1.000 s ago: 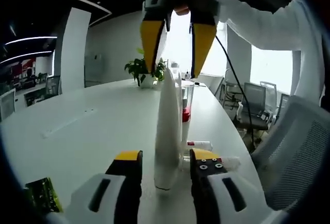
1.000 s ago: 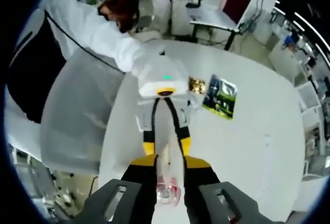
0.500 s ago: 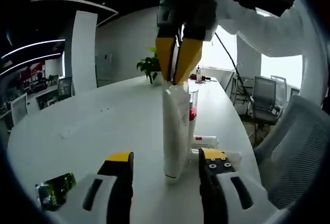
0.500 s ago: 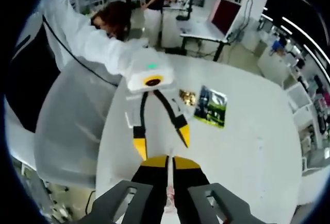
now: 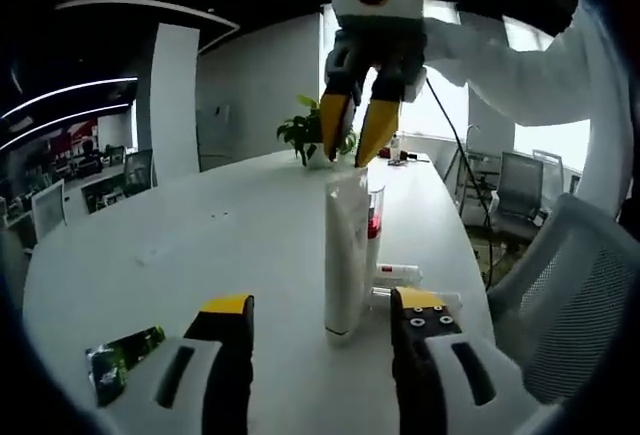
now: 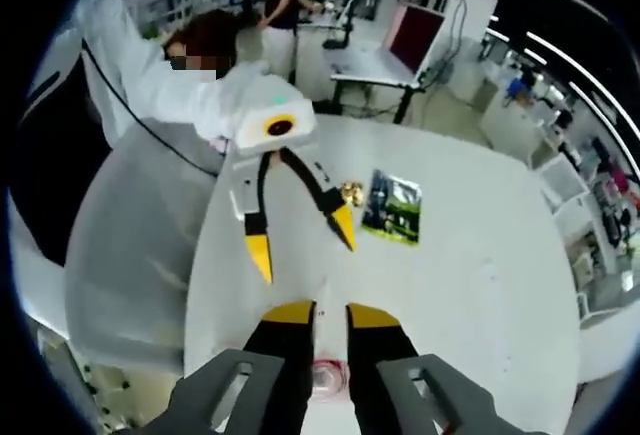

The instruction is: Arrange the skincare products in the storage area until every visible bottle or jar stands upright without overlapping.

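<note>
A tall white tube (image 5: 344,255) stands upright on its cap on the white table (image 5: 230,235). Just behind it stands a clear bottle (image 5: 373,217) with red inside, also seen from above (image 6: 328,379). Two small bottles lie flat to its right, one (image 5: 400,275) farther and one (image 5: 445,302) nearer. My left gripper (image 5: 325,305) is open, its jaws wide on either side of the tube and not touching it. My right gripper (image 5: 357,145) hangs just above the tube's top, open, holding nothing. From above, the left gripper (image 6: 303,248) shows open beyond my right gripper (image 6: 332,315).
A green packet (image 5: 120,360) lies at the near left of the table, seen also from above (image 6: 392,205) beside a small gold item (image 6: 350,192). A potted plant (image 5: 315,135) stands at the far end. Mesh chairs (image 5: 580,295) line the right edge. A person's white sleeve (image 5: 510,65) reaches in.
My right gripper was shut on the tube's top; it has opened and lifted clear. The tube stays standing. My left gripper has drawn back slightly and stays open.
</note>
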Available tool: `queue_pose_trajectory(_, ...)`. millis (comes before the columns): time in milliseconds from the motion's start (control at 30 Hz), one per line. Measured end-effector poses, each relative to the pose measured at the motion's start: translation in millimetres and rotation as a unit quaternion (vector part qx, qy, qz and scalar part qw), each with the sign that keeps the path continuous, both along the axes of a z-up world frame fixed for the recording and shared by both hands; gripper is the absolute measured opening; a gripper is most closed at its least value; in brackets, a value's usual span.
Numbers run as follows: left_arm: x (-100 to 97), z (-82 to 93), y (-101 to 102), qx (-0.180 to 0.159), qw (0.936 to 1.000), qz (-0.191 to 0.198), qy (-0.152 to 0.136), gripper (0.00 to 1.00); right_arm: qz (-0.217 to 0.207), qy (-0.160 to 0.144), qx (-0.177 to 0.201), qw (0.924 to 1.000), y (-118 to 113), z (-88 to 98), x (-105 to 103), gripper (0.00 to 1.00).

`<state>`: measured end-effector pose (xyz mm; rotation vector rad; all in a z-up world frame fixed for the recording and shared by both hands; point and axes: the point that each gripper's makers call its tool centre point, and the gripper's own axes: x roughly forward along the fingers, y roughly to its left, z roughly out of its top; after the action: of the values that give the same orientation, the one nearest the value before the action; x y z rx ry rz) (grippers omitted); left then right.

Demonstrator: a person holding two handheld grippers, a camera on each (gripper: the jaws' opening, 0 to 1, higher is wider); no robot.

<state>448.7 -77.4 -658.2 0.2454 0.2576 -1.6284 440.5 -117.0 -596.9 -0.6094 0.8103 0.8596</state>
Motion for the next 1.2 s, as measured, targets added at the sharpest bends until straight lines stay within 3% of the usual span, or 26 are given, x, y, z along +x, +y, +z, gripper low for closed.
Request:
queue_pose_trajectory(433,6.6,5.8,34,0.021,0.9994,0.029,-0.001,0.64,-0.025,-0.029,0.025,0.9990,-4,4.7,-8,0.35)
queue_pose_trajectory(500,5.8,7.8,39,0.018,0.9993,0.032,0.003,0.63,-0.017,-0.030,0.015,0.9993,-4,1.1,-10,0.31)
queue_pose_trajectory(600,4.8,7.9,44,0.020,0.9992,0.034,-0.002,0.63,-0.002,-0.028,0.004,0.9996,1,-6.5,-11,0.17)
queue_pose_trajectory(833,3.2,16.3,62,0.012,0.9990,0.043,0.009,0.63,0.019,-0.001,-0.023,0.9995,6,-21.9,-8,0.02)
queue_pose_trajectory(1000,0.1,18.8,77,0.009,0.9984,0.051,0.024,0.63,0.021,0.017,-0.018,0.9995,8,-26.0,-2,0.00)
queue_pose_trajectory(1100,-2.5,18.5,83,0.013,0.9983,0.052,0.022,0.64,0.066,0.016,-0.044,0.9967,5,-28.6,-3,0.00)
queue_pose_trajectory(1200,1.5,17.4,86,0.015,0.9982,0.053,0.025,0.64,0.068,0.018,-0.036,0.9969,7,-28.0,-4,0.00)
